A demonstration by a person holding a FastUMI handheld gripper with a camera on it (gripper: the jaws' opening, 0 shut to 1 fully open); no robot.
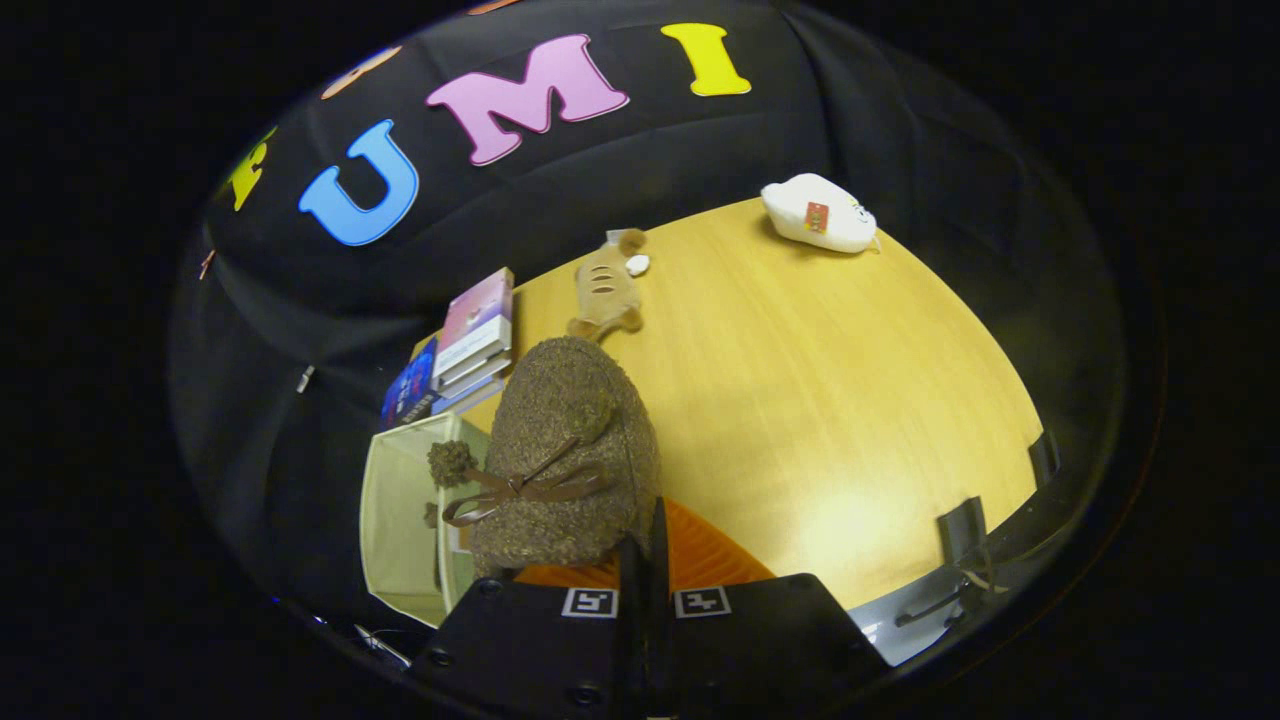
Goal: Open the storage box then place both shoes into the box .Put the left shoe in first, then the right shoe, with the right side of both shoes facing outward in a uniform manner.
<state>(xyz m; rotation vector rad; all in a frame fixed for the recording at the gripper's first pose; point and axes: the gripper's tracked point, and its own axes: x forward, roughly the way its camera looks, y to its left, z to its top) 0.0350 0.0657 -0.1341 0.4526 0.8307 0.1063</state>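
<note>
A brown fuzzy shoe [570, 450] with a brown ribbon bow and a pompom hangs just ahead of my fingers, its orange lining showing at the opening. My gripper [645, 565] is shut on the shoe's rim, the two fingers pressed close together with the rim between them. Below and to the left of the shoe stands the open pale storage box [395, 510]. The shoe's toe end overlaps the box's mouth. A small dark tuft shows inside the box; I cannot tell what it belongs to.
The wooden table [820, 400] stretches beyond the shoe. A stack of books [475, 335] stands behind the box. A tan plush toy [605, 285] lies past the shoe, and a white plush toy [820, 212] lies at the far edge. Black clamps [962, 530] sit on the near edge.
</note>
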